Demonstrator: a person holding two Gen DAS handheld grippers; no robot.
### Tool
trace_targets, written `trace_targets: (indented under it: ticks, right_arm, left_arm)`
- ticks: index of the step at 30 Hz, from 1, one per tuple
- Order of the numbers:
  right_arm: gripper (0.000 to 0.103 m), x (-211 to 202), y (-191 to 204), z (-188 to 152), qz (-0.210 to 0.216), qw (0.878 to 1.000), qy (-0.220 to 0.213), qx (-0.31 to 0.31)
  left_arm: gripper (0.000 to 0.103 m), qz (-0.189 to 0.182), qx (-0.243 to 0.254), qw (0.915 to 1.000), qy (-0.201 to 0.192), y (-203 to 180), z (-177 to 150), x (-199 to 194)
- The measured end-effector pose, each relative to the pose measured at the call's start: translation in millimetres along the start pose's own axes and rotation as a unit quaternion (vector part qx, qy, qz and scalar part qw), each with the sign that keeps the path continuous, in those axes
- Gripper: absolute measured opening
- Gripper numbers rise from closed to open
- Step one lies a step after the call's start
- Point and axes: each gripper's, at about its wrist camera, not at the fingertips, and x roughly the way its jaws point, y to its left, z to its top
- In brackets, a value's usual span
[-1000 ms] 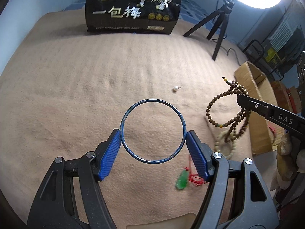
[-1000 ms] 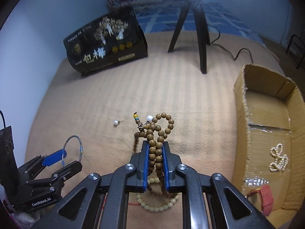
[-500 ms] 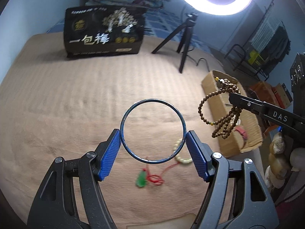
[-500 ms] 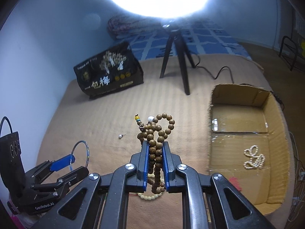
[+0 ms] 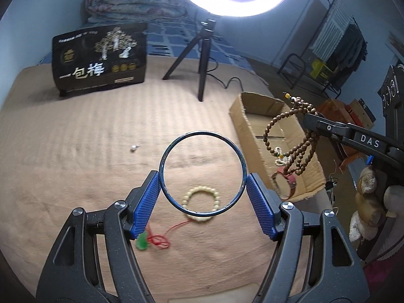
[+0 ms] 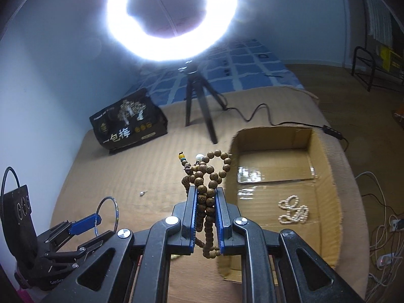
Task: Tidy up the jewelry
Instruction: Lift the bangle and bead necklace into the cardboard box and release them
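A tan ribbed blanket [image 5: 75, 156] covers the bed. On it near the front lie a cream bead bracelet [image 5: 202, 203] and a green pendant on red cord [image 5: 142, 242]; further left, a small pearl stud [image 5: 133, 148]. A brown cardboard box [image 6: 325, 176] sits right; a black printed bag [image 5: 99, 59] and black tripod [image 5: 202, 58] stand far.

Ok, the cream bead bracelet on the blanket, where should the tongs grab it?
The cream bead bracelet lies flat as an open loop on the blanket. Probably best to come from above and pinch one side of the loop, one finger inside it, away from the red cord.
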Motion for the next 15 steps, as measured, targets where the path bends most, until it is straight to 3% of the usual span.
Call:
trace_targets:
  ticks: [15]
  right_arm:
    - [0.011,-13,-58,2,-0.042,0.999,-0.011,0.028]
  left_arm:
    - [0.072,-0.031,0.020,0.9993,0.006,-53,19,30]
